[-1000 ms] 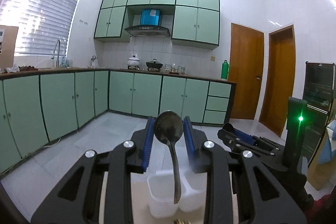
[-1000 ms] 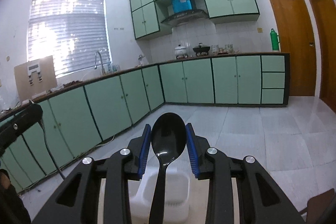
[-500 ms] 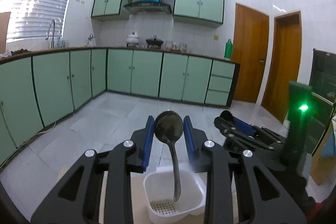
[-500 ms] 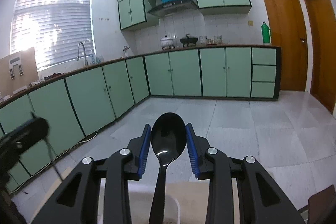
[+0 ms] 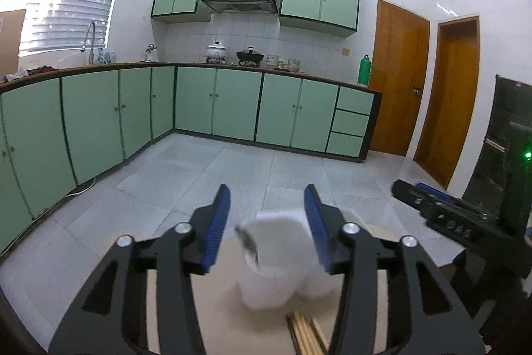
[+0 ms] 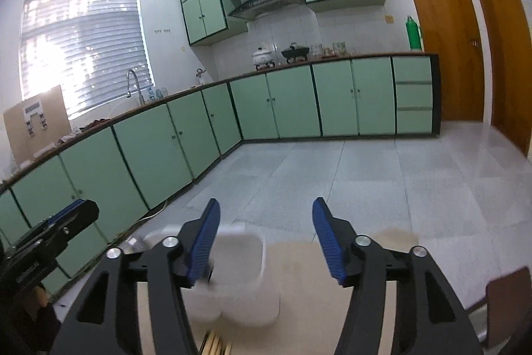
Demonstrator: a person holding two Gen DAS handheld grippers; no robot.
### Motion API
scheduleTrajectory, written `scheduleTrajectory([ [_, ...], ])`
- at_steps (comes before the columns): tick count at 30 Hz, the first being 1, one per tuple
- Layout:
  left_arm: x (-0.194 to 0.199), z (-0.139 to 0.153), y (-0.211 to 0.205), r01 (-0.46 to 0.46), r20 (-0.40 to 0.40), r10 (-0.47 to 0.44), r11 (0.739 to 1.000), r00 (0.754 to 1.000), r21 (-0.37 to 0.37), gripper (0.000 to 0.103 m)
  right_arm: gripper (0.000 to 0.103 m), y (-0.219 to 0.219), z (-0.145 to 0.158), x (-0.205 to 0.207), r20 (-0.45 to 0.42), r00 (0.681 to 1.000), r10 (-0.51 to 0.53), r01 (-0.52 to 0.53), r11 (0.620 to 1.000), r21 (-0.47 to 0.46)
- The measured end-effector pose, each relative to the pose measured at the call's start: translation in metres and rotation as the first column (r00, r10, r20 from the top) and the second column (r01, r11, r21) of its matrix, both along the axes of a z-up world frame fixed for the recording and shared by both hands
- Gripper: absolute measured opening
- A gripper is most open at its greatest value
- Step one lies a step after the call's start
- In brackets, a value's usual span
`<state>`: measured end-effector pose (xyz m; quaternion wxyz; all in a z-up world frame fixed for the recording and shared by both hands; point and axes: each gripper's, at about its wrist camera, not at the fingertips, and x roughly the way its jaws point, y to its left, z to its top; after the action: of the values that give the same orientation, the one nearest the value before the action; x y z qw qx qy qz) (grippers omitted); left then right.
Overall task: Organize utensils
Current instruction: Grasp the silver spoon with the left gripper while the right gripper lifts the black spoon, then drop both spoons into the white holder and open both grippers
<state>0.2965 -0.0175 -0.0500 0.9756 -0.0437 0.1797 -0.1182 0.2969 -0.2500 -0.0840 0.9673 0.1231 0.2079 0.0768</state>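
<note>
My left gripper [image 5: 267,222] is open and empty above a white plastic utensil holder [image 5: 279,262] on a beige table [image 5: 212,305]. A metal spoon [image 5: 246,243] sticks out of the holder's left side, blurred. My right gripper [image 6: 266,235] is open and empty, above and right of the same holder [image 6: 239,281]. The black spoon is not clearly visible; a dark bit shows at the holder's rim by the right gripper's left finger [image 6: 202,245]. Wooden chopsticks [image 5: 304,333] lie in front of the holder and also show in the right wrist view [image 6: 216,345].
The right gripper's body [image 5: 442,215] shows at the right of the left wrist view; the left gripper's body [image 6: 46,242] shows at the left of the right wrist view. A brown chair back [image 6: 508,295] stands at the table's right. Green kitchen cabinets line the far walls.
Both grippers have opened and let go of their spoons. The metal spoon now stands in the white holder. Both grippers have lifted slightly back from the holder.
</note>
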Motion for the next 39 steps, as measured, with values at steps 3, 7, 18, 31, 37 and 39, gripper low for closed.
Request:
scheduleTrajectory([
  [3, -0.033, -0.011, 0.005, 0.004, -0.037, -0.003, 1.000, 0.999, 0.012, 0.056, 0.063, -0.004, -0.017, -0.038, -0.048, 0.999, 0.016, -0.016, 1.000, -0.006],
  [7, -0.075, -0.038, 0.008, 0.014, -0.120, -0.009, 0.999, 0.993, 0.042, 0.063, 0.064, -0.003, -0.047, -0.086, -0.133, 0.991, 0.012, -0.014, 1.000, -0.020],
  [18, -0.159, -0.133, 0.018, 0.032, -0.420, 0.031, 0.989, 0.907, 0.144, 0.075, 0.064, 0.021, -0.113, -0.189, -0.332, 0.942, 0.055, -0.096, 0.989, -0.109],
  [31, -0.175, -0.156, 0.016, 0.025, -0.508, 0.064, 0.986, 0.859, 0.166, 0.081, 0.060, 0.061, -0.128, -0.205, -0.419, 0.902, 0.107, -0.207, 0.958, -0.201],
  [37, -0.176, -0.154, 0.016, 0.024, -0.512, 0.067, 0.986, 0.857, 0.168, 0.082, 0.059, 0.072, -0.129, -0.204, -0.424, 0.900, 0.103, -0.218, 0.948, -0.233],
  [39, -0.173, -0.155, 0.014, 0.026, -0.512, 0.066, 0.985, 0.856, 0.169, 0.082, 0.058, 0.072, -0.129, -0.202, -0.425, 0.900, 0.096, -0.213, 0.948, -0.236],
])
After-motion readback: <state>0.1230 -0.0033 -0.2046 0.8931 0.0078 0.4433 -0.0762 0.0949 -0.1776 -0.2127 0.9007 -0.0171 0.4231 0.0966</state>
